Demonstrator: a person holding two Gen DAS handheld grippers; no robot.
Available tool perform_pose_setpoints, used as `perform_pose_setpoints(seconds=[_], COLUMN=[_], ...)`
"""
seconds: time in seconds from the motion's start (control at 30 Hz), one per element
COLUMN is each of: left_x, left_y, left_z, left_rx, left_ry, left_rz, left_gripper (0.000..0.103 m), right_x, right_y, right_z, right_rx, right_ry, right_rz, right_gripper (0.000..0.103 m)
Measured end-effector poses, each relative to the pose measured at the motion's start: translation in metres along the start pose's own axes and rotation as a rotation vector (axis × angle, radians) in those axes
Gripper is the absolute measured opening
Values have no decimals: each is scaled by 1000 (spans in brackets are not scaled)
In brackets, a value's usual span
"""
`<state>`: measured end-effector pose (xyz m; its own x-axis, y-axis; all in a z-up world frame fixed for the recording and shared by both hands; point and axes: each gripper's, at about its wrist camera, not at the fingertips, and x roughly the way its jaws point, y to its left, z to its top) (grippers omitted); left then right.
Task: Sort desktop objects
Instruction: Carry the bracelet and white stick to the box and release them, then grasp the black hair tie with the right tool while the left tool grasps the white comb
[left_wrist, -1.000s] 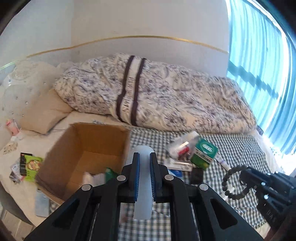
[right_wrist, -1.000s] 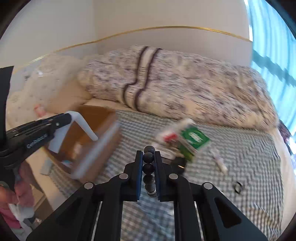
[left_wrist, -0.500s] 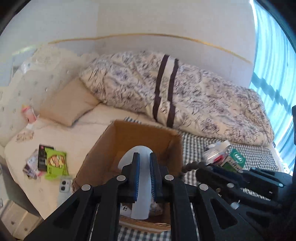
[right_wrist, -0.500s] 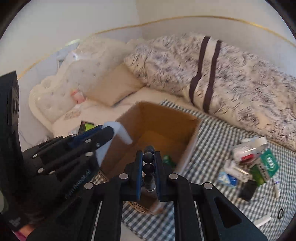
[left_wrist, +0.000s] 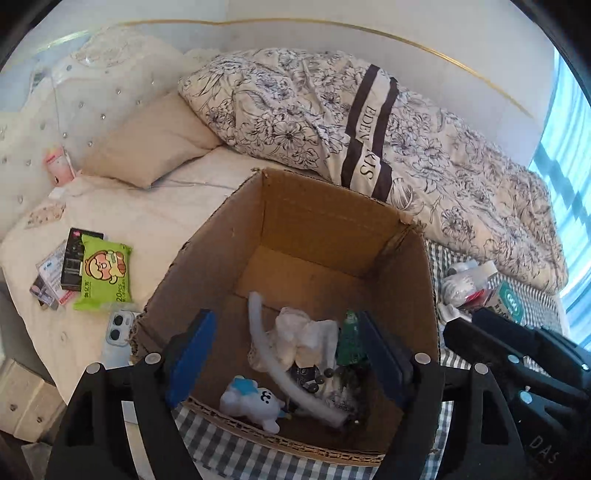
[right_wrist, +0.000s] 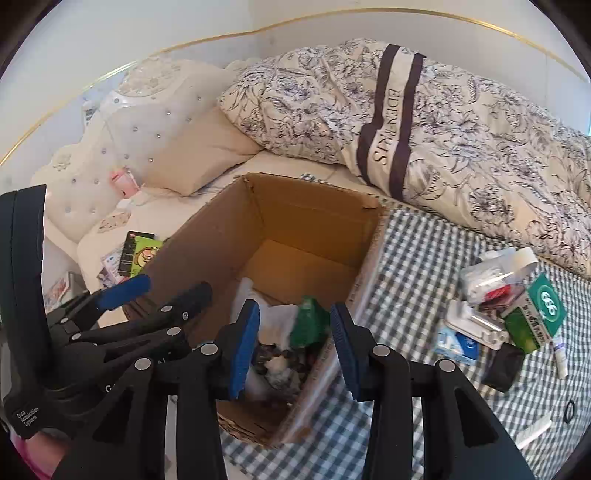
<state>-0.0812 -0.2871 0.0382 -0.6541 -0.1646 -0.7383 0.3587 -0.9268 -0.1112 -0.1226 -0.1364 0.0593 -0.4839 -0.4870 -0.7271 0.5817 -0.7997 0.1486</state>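
An open cardboard box stands on the bed. Inside it lie a long white curved plastic strip, a dark bead bracelet, a crumpled white bag, a green packet and a white-and-blue plush toy. My left gripper hangs open over the box with nothing in it. Beside it over the box's near right side, my right gripper is open and holds nothing; its black body shows in the left wrist view.
On the checked cloth right of the box lie a green carton, a clear bag, a blue packet, a black item and a small tube. A floral quilt lies behind. A green wipes pack and a phone lie left.
Both grippers swung left over the box and opened. The white strip left my left gripper and the bead bracelet left my right; both now lie in the box.
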Motion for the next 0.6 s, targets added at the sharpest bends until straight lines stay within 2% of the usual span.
perform_pose_setpoints(seconds=[0.23, 0.37, 0.5, 0.6], left_x=[-22, -42, -52, -47], left_y=[-36, -75, -124, -160], left_z=[-5, -22, -54, -82], left_rx=[46, 72, 112, 147], left_ry=[-16, -40, -53, -16], left_rz=[-43, -80, -141, -182], left_gripper=[84, 92, 97, 101], right_x=[-51, -94, -131, -159], right_y=[-42, -93, -154, -203], right_z=[-23, -57, -96, -128], right_rx=[19, 83, 152, 244], right_ry=[-40, -74, -67, -57], right_rz=[-108, -176, -289, -340], right_gripper=[40, 44, 46, 46])
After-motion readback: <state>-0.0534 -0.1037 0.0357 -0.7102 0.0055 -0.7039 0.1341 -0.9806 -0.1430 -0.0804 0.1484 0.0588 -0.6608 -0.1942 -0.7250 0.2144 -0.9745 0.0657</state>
